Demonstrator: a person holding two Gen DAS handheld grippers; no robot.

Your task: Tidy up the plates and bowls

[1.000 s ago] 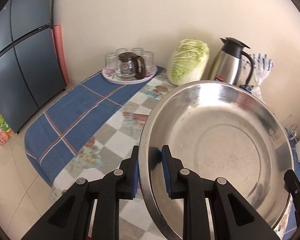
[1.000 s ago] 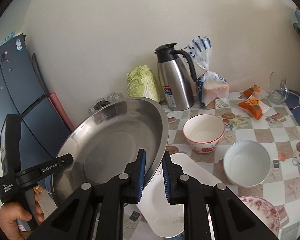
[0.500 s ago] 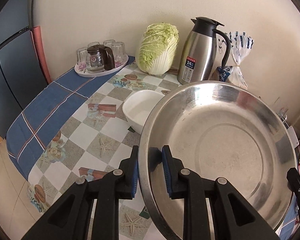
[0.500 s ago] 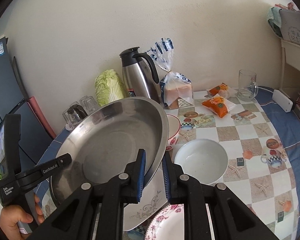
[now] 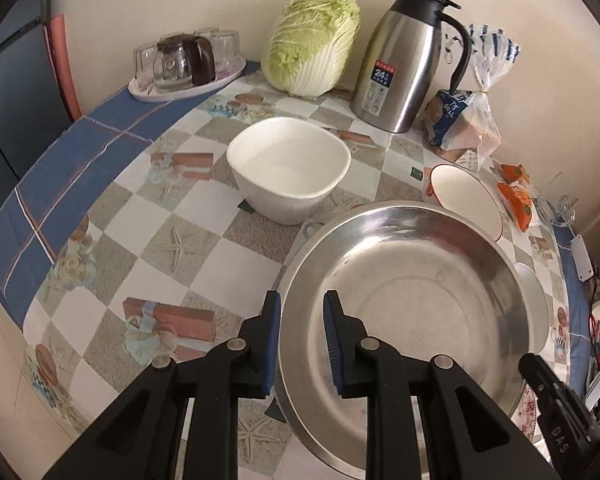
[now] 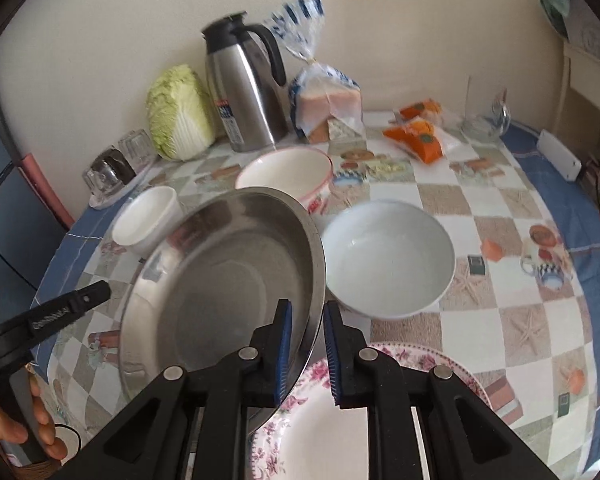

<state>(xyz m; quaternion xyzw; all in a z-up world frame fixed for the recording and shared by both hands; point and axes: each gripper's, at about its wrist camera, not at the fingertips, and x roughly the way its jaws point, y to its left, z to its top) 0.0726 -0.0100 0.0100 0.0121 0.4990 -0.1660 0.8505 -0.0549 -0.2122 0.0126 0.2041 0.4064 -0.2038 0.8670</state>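
A wide steel basin (image 5: pixel 412 304) (image 6: pixel 228 280) hangs just above the table, held at both sides. My left gripper (image 5: pixel 300 336) is shut on its left rim. On the opposite rim my right gripper (image 6: pixel 306 344) is shut too. A square white bowl (image 5: pixel 288 168) (image 6: pixel 146 218) stands behind the basin on the left. A red-patterned white bowl (image 6: pixel 288 174) (image 5: pixel 466 196) sits behind it, and a plain white bowl (image 6: pixel 388 256) stands to its right. Under my right gripper lies a flower-rimmed plate (image 6: pixel 324 420).
Along the wall stand a cabbage (image 5: pixel 314 54), a steel thermos jug (image 5: pixel 406 60), a bread bag (image 6: pixel 326 98) and a tray of glasses (image 5: pixel 186 68). Orange snack packs (image 6: pixel 418 136) and a glass mug (image 6: pixel 484 114) lie far right. The checked tablecloth (image 5: pixel 172 248) ends at a blue border.
Both grippers have sunk with the basin and tilted downward. The basin has come low over the table, and the white bowls and flowered plate have come into view around it.
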